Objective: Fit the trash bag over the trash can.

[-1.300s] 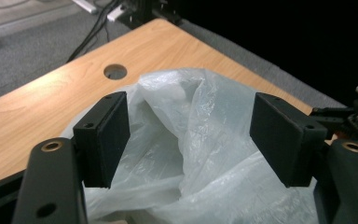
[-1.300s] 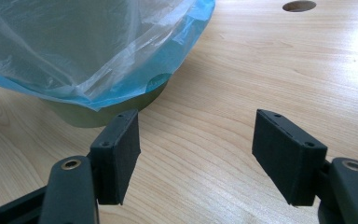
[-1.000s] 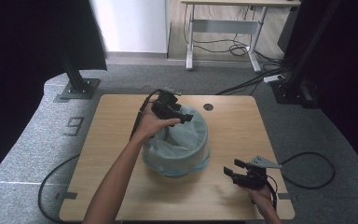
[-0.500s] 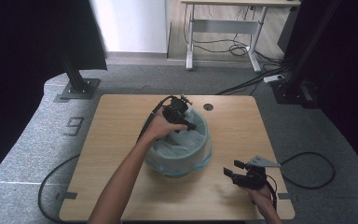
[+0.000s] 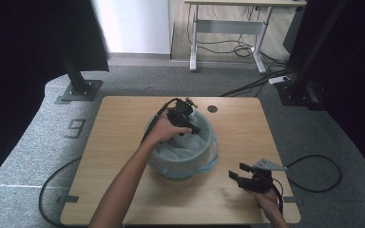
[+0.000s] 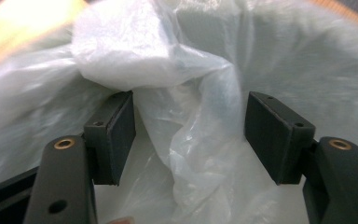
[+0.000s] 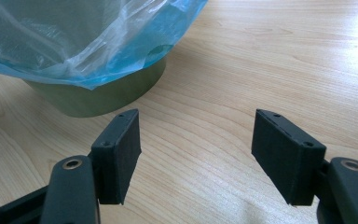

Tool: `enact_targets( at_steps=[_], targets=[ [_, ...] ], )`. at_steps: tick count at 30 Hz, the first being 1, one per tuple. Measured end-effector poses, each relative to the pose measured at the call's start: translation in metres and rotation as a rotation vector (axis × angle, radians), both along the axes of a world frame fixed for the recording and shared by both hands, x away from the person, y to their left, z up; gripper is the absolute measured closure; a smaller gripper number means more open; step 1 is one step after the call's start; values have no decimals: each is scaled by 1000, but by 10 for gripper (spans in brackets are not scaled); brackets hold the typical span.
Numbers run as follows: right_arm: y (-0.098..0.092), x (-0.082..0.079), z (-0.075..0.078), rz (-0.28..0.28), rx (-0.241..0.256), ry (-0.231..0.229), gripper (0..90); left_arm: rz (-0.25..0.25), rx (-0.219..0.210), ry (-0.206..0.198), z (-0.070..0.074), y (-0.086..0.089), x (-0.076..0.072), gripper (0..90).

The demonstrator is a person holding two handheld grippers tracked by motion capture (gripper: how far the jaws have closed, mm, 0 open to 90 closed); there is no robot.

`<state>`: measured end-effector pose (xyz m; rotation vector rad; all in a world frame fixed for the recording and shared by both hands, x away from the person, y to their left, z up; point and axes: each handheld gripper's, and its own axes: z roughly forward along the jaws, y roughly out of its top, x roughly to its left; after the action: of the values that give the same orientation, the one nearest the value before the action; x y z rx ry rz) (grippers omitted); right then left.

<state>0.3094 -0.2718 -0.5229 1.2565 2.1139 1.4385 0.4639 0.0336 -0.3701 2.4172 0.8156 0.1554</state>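
We hold our left gripper (image 6: pixel 189 140) spread inside the bin (image 7: pixel 102 95), a liner (image 6: pixel 191 93) fold between its fingers; our right gripper (image 7: pixel 196 156) waits spread beside, empty.

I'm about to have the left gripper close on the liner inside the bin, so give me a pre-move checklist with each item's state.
1. Left gripper open: ok.
2. Fold of bag liner between its jaws: ok.
3. Liner draped over the bin rim: ok on the side near the right gripper.
4. Right gripper open, clear of the bin: ok.
5. Bin steady on the table: cannot tell.
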Motion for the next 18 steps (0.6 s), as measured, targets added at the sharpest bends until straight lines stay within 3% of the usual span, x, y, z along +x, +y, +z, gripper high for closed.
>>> enact_targets(
  at_steps=[4,7,13,18],
  targets=[
    [1,1,-1,1,-3,3,320,-7,-76,-37,17,12,-11,336],
    [2,1,-3,7,-19,7,320,-28,-103,-52,26,17,-20,336],
    [3,0,-2,6,-20,7,320,-79,-84,-62,30,17,-37,335],
    [3,0,-4,8,-24,11,320,-126,-54,-49,27,15,-46,344]
  ],
)
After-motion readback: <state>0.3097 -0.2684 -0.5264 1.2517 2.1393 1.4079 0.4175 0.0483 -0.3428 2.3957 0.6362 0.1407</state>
